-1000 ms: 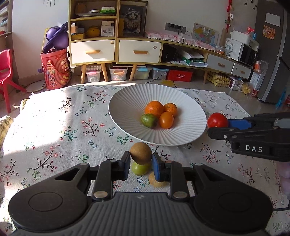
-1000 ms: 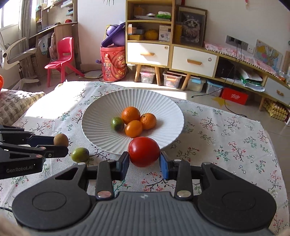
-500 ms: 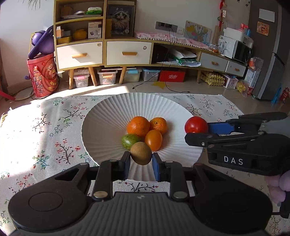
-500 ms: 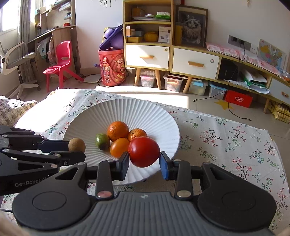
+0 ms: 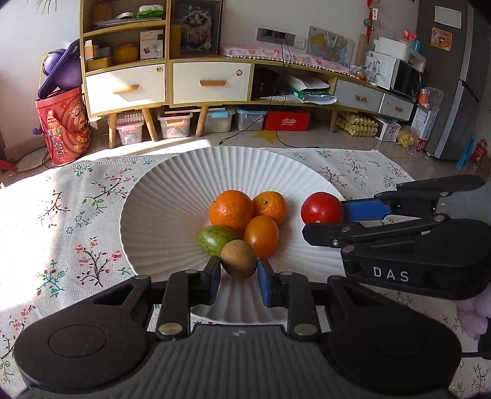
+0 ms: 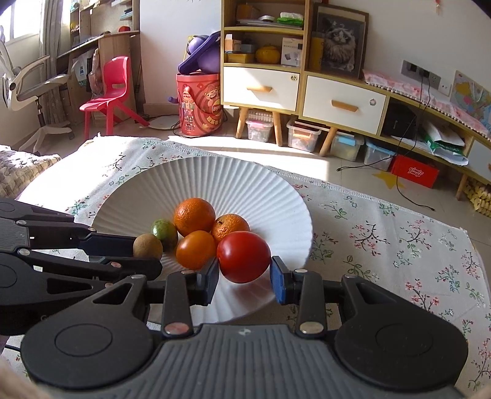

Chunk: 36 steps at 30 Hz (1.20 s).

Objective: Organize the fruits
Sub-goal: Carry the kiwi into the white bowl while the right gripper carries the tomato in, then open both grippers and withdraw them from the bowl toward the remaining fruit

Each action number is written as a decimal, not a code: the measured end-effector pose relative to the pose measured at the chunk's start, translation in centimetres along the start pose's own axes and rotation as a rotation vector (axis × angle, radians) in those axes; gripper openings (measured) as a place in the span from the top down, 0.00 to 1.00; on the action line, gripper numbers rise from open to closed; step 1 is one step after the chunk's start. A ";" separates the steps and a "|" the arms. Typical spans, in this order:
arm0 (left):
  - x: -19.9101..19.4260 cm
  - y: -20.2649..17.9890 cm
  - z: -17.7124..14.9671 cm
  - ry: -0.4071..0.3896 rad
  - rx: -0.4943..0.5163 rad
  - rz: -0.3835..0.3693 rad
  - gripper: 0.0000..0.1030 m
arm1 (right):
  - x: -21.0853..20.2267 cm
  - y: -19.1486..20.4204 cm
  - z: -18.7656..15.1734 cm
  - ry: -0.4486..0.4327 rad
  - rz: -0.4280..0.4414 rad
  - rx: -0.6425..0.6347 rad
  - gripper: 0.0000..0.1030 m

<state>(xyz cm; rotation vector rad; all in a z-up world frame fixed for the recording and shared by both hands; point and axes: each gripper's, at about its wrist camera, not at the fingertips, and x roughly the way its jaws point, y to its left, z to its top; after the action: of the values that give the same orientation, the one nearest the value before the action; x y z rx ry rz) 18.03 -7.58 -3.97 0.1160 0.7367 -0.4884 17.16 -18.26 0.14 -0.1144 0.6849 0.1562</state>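
Worktop: a surface covered by a white cloth printed with small pink and green blossom sprigs, sunlit along its far edge.

On it: a wide white ribbed ceramic plate. In its centre sit a large orange, a smaller mandarin, a smooth orange-yellow fruit and a mottled green fruit, all bunched together and touching.

Your left tool: its blue pads sit at either side of a brown fuzzy kiwi, which is over the near part of the plate, just beside the green fruit. Narrow gaps seem to show at both pads, so you cannot tell whether the kiwi is clamped.

Your right tool: a round red tomato lies between its pads, over the plate's near right part, close to the mandarin. The left pad meets the tomato; the right pad appears slightly apart, so the grip cannot be confirmed.

Room, beyond the worktop: a tiled floor in sunlight; a yellow-framed wooden cabinet with white drawers, clear storage boxes beneath it; a framed cat picture on its shelf; a red printed bucket holding purple items; a red plastic child's chair; a low curved shelf unit with a red box under it.
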 end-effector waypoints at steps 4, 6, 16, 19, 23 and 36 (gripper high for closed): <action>-0.3 0.2 0.1 -0.009 -0.009 -0.006 0.87 | -0.2 0.1 0.0 -0.013 -0.002 -0.005 0.66; -0.5 0.1 0.2 -0.010 -0.008 -0.008 0.84 | -0.5 0.1 0.1 -0.018 0.002 -0.005 0.64; -3.0 0.5 -0.4 -0.030 -0.009 -0.006 0.68 | -2.3 -0.2 0.3 -0.041 -0.009 0.026 0.52; -3.9 0.6 -0.7 -0.031 -0.009 -0.003 0.62 | -2.8 -0.2 0.0 -0.039 -0.018 0.031 0.49; -4.6 0.8 -1.4 -0.025 -0.007 0.002 0.55 | -3.6 -0.2 -0.4 -0.034 -0.023 0.037 0.45; -6.5 1.4 -3.4 -0.007 -0.021 -0.002 0.41 | -5.2 -0.1 -1.9 -0.024 -0.020 0.066 0.37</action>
<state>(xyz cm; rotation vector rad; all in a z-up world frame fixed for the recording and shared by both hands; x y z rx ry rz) 12.48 -2.95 -2.25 0.0943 0.7346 -0.4829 12.01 -19.23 2.01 -0.0555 0.6641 0.1156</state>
